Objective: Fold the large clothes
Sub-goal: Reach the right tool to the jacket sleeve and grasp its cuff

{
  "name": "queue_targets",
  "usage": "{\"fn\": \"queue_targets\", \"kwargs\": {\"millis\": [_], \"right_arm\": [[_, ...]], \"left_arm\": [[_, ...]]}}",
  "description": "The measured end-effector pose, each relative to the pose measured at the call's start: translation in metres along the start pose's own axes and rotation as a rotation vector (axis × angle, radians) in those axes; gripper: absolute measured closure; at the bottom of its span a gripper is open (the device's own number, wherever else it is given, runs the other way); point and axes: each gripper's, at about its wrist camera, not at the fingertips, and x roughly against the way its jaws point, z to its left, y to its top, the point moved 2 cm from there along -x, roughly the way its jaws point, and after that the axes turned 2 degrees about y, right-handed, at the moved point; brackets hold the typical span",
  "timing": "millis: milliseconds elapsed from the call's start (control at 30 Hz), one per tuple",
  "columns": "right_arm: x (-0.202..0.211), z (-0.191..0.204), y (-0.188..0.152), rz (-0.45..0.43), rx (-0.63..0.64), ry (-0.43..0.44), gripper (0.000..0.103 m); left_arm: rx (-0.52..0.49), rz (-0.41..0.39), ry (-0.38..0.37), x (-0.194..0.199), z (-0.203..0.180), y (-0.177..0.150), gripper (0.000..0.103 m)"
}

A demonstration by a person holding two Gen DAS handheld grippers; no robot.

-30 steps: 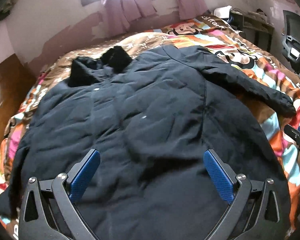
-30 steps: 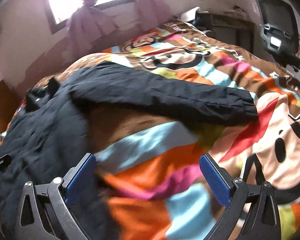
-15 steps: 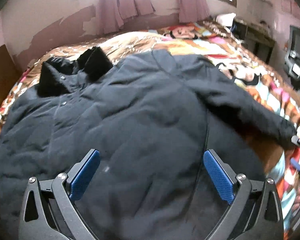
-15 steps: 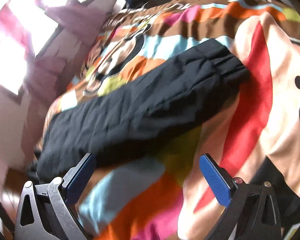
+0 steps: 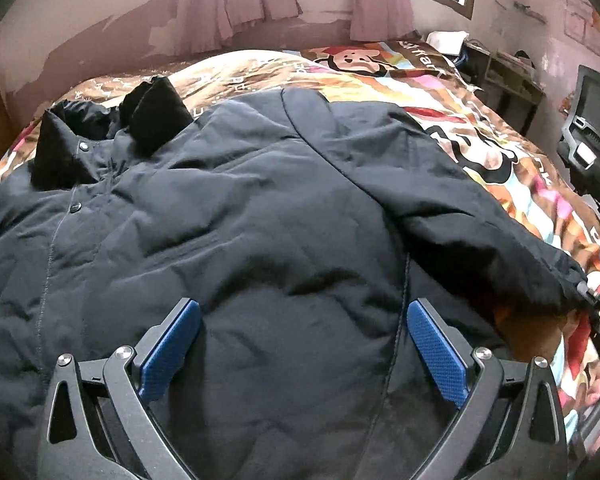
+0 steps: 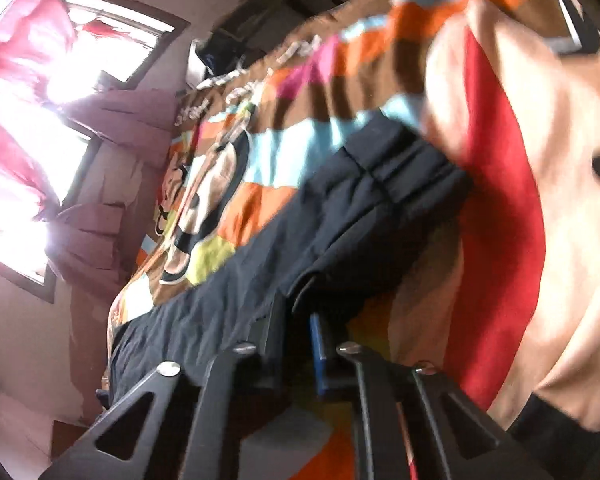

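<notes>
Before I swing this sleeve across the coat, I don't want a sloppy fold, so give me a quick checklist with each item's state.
1. right gripper shut on the sleeve: ok, fabric sits between the closed fingers.
2. Grip at the cuff end: ok.
3. left gripper free: ok, open above the coat, holding nothing.
4. Coat body flat: not ok, wrinkled across the front.
5. Collar tidy: not ok, standing up and bunched.
6. Other sleeve's position: cannot tell, out of view.
</notes>
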Motion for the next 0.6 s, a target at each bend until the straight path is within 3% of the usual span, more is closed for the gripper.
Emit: {"fn": "queue_targets", "kwargs": {"millis": [100,300,433,600], "right_arm": [[0.019,0.039,0.008,-0.074,0.133,0.015,0.098],[0.056,0.16,0.005,-0.2,0.478,0.125,0.099],[0.074,0.246,-0.033,-0.214,0.716,0.245,0.1],[0.09,0.334,-0.126,-0.17,1.056,0.421,0.102]], "left_arm": [[0.007,-0.011,0.002,0.015,0.01,-0.001,0.002],[0.031,-0.045,0.016,0.058,0.046,-0.006,0.002],[0.085,-0.064,0.014,0.089,0.078,-0.009,0.002],[0.163,-0.095,0.036,0.133,0.128,-0.022,0.002]]}}
